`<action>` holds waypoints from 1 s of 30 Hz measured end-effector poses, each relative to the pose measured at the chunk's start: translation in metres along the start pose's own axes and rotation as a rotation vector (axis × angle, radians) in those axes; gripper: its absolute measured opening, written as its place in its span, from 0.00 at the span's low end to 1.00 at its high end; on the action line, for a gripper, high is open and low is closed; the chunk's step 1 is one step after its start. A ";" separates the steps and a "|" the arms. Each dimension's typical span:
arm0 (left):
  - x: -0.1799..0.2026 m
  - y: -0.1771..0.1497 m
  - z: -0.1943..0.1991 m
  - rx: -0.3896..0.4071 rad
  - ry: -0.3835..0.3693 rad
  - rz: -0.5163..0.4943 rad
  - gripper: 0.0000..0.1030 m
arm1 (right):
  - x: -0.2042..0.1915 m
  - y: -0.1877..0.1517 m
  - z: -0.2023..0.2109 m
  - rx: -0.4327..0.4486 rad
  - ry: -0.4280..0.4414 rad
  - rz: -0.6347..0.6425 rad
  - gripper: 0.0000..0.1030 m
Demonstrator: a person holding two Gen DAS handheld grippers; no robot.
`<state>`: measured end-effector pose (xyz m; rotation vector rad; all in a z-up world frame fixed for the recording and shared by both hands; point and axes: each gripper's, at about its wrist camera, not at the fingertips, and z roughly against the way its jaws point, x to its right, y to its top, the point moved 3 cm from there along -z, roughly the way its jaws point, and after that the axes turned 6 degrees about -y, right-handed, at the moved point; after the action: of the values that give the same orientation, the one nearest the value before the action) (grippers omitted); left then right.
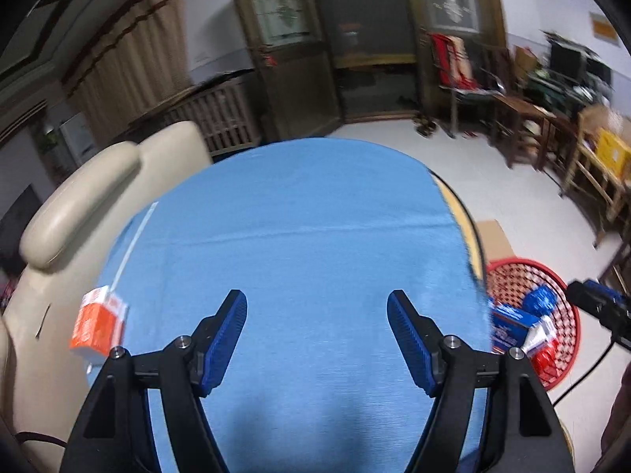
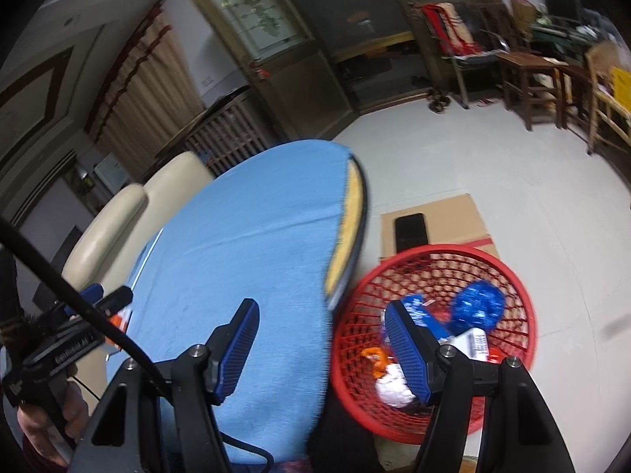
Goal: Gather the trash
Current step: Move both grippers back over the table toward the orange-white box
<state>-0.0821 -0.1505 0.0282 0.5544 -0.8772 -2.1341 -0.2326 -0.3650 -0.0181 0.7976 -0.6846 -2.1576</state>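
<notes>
An orange and white carton lies at the left edge of the blue-covered table. My left gripper is open and empty over the table, the carton to its left. A red mesh basket stands on the floor right of the table and holds blue wrappers, a white box and orange and white scraps. It also shows in the left wrist view. My right gripper is open and empty, straddling the table's right edge and the basket.
A cream sofa runs along the table's left side. A cardboard sheet with a dark phone-like slab lies on the floor behind the basket. Wooden chairs and tables stand at the far right wall.
</notes>
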 end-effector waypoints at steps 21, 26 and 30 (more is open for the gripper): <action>-0.138 -0.035 0.075 0.112 0.209 0.238 0.72 | -0.197 -0.001 0.007 0.048 0.154 0.314 0.68; -0.152 -0.047 0.085 0.118 0.239 0.251 0.72 | -0.225 -0.010 0.002 0.019 0.151 0.347 0.68; -0.162 -0.054 0.093 0.126 0.263 0.259 0.72 | -0.234 -0.019 0.001 0.004 0.160 0.346 0.68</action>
<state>-0.0640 0.0385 0.0679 0.7253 -0.8853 -1.7367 -0.1136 -0.1727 0.0466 0.7809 -0.6877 -1.7620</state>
